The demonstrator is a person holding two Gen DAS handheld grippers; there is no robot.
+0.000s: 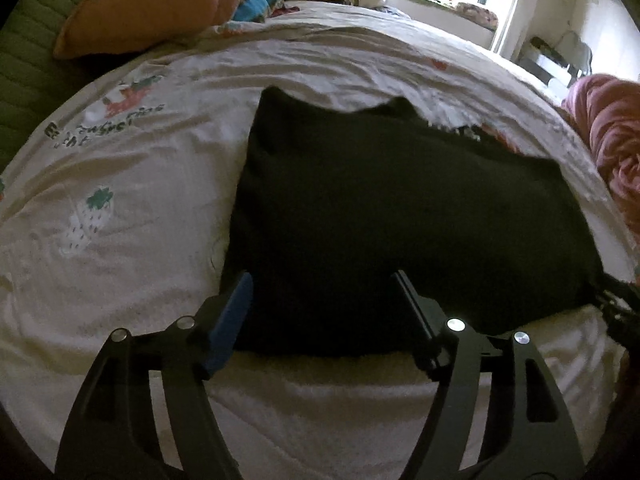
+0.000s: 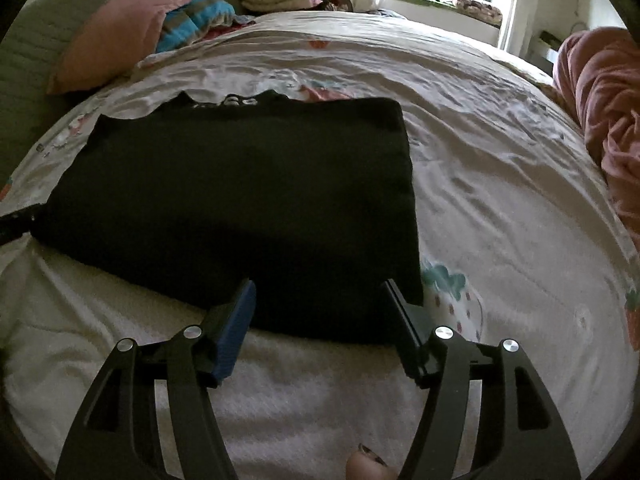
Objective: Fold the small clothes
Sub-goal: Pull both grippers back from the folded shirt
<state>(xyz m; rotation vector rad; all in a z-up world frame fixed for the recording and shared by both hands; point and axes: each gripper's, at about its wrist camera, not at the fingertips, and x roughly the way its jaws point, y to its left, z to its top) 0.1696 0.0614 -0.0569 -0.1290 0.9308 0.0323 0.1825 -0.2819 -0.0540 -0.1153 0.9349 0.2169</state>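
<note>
a folded black shirt point(image 1: 400, 216) lies flat on the bed point(image 1: 140, 200) near its front edge. left tongs point(image 1: 324, 280) and right tongs point(image 2: 320, 286) both gape over the shirt's near edge, gripping nothing.

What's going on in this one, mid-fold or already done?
A person holds a two-finger gripper in each hand over a black garment lying folded on a strawberry-print bedsheet. The left gripper and right gripper both sit at its near edge with fingers apart, gripping nothing. The garment lies flat in a rough rectangle, so a fold looks just finished.
</note>
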